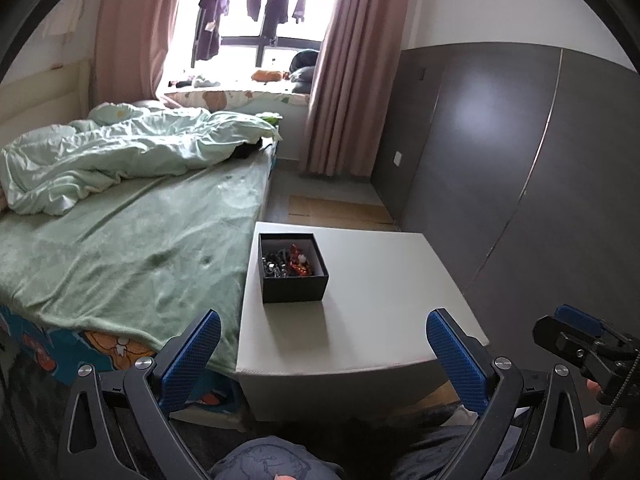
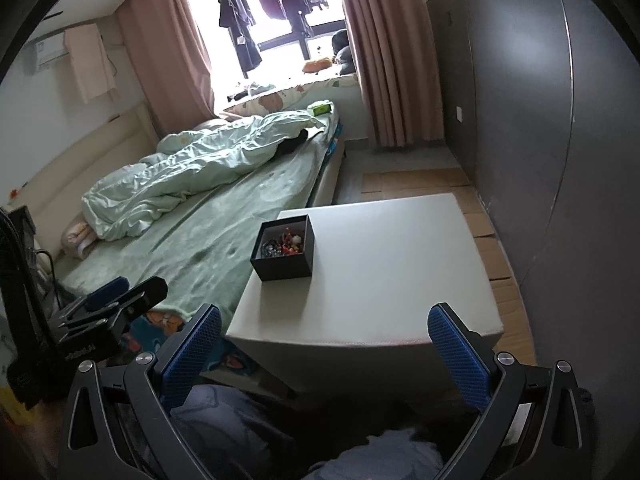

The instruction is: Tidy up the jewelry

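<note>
Left gripper (image 1: 324,344) is hanging with both jaws spread wide, nothing sitting between the blue pads (image 1: 192,354). Right gripper (image 2: 324,344) is doing the same, jaws wide apart, blue pads (image 2: 458,354) bare. Both are pointing forward, side by side. In the left wrist view the right gripper (image 1: 576,332) is showing off to the right of the claw, with the person's fingers (image 1: 596,408) wrapping its handle. The person's knees (image 1: 276,460) are showing below the claw.
</note>
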